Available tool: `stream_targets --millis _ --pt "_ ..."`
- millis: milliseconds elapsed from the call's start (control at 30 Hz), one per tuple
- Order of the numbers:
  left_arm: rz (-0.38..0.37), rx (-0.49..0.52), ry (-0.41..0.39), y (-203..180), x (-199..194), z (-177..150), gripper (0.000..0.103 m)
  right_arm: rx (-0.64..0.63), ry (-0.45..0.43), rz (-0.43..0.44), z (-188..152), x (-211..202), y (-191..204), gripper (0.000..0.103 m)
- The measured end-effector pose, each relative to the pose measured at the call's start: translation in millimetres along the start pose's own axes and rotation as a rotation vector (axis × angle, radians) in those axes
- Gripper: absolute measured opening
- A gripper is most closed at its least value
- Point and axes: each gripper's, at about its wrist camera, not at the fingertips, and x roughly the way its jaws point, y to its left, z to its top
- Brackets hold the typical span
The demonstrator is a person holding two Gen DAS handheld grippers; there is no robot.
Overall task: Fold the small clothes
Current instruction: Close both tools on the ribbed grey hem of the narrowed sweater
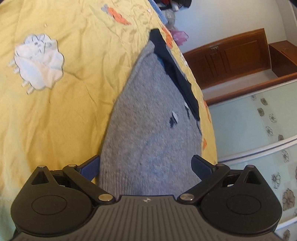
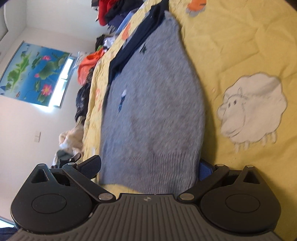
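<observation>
We were in a home bedroom. A yellow quilt (image 2: 232,46) printed with white sheep (image 2: 252,109) covered the bed, and loose clothes (image 2: 111,11) lay heaped along its far edge. A lotus-pond poster (image 2: 35,72) hung on the white wall beside a bright window (image 2: 62,81). From the left wrist view we saw wooden cabinets (image 1: 232,55) and a wardrobe with flower-patterned sliding panels (image 1: 259,118).

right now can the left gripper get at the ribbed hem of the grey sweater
Probably yes: the left gripper stands wide open with the grey sweater and its ribbed hem already between the fingers, and nothing else lies in the gap.
</observation>
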Motion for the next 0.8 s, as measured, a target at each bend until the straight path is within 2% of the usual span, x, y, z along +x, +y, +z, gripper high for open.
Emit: stream_targets --millis 167,300,467,533,600,633,667,700,800 --pt "-0.026 -0.014 0.049 2.0 -1.2 -6.8 0.103 0.002 0.023 0.008 -0.5 1.5 3.1 0.103" --pt "-0.054 -0.026 0.089 1.4 3.7 -13.7 0.103 0.028 0.024 0.03 11.3 10.8 2.0 0.103" --pt "-0.052 -0.007 0.1 -8.7 13.1 -19.8 0.103 0.042 0.035 0.03 17.1 20.1 4.5 0.103" --pt "-0.043 0.016 0.098 -12.9 15.4 -21.6 0.103 0.056 0.043 0.022 16.8 20.8 1.2 0.092" --pt "-0.019 0.052 0.099 -16.9 15.7 -22.4 0.096 0.078 0.051 0.002 16.7 21.4 -6.6 0.069" --pt "-0.008 0.065 0.102 -18.0 15.7 -22.2 0.094 0.092 0.051 -0.001 16.6 20.5 -11.2 0.064" --pt "0.003 0.07 0.105 -17.7 14.5 -21.0 0.088 0.112 0.046 0.001 16.6 19.4 -16.3 0.055" --pt "0.013 0.073 0.108 -17.6 14.3 -20.4 0.077 0.128 0.044 0.0 15.8 17.8 -21.2 0.047" --pt "0.038 0.083 0.121 -14.3 12.7 -17.6 0.065 0.152 0.039 0.007 13.4 14.4 -31.4 0.037"
